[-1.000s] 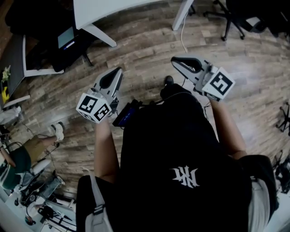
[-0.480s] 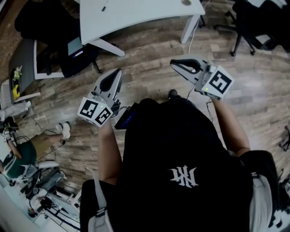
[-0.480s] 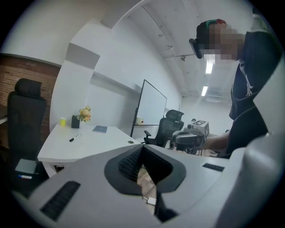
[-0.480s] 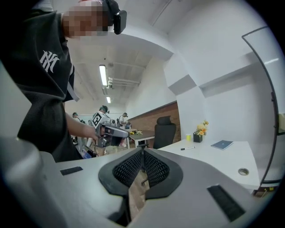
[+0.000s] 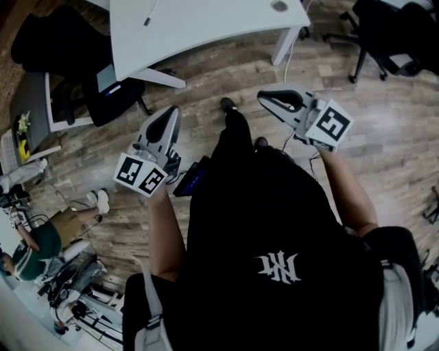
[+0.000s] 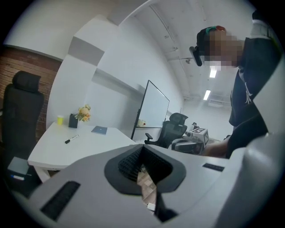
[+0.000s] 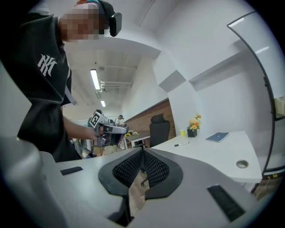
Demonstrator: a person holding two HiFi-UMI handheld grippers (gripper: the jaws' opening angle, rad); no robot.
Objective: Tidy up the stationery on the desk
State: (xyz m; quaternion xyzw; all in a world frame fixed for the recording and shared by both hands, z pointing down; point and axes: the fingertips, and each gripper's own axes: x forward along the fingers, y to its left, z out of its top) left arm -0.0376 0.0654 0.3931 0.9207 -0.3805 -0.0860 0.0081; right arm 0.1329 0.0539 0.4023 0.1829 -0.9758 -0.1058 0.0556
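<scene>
Head view: two claws are out in front of the person, the left claw [image 5: 169, 116] and the right claw [image 5: 269, 98], both over wood floor and short of one white worktop [image 5: 206, 31]. One marker [image 5: 147, 18] lies on it there, well ahead of the left claw and well apart from both. One round hole [image 5: 279, 5] sits near the worktop's right corner, beyond the right claw.

In the left gripper view the left claw [image 6: 142, 149] has its jaws closed together with nothing between them. Past it the worktop [image 6: 89, 144] carries one marker [image 6: 71, 139], one blue notebook [image 6: 99, 130], one yellow cup [image 6: 60, 119] and one dark pot [image 6: 73, 120] of flowers, all well apart from the claw. The cup and pot stand at the far edge by the wall, the marker nearer, the notebook to its right.

The right gripper view shows the right claw [image 7: 142, 156] likewise closed and empty, with the same four things far ahead across the worktop [image 7: 218, 153].

The head view cuts the worktop off at the top edge, so notebook, cup and pot are out of it. Whether the pot holds anything besides flowers is too small to tell.
</scene>
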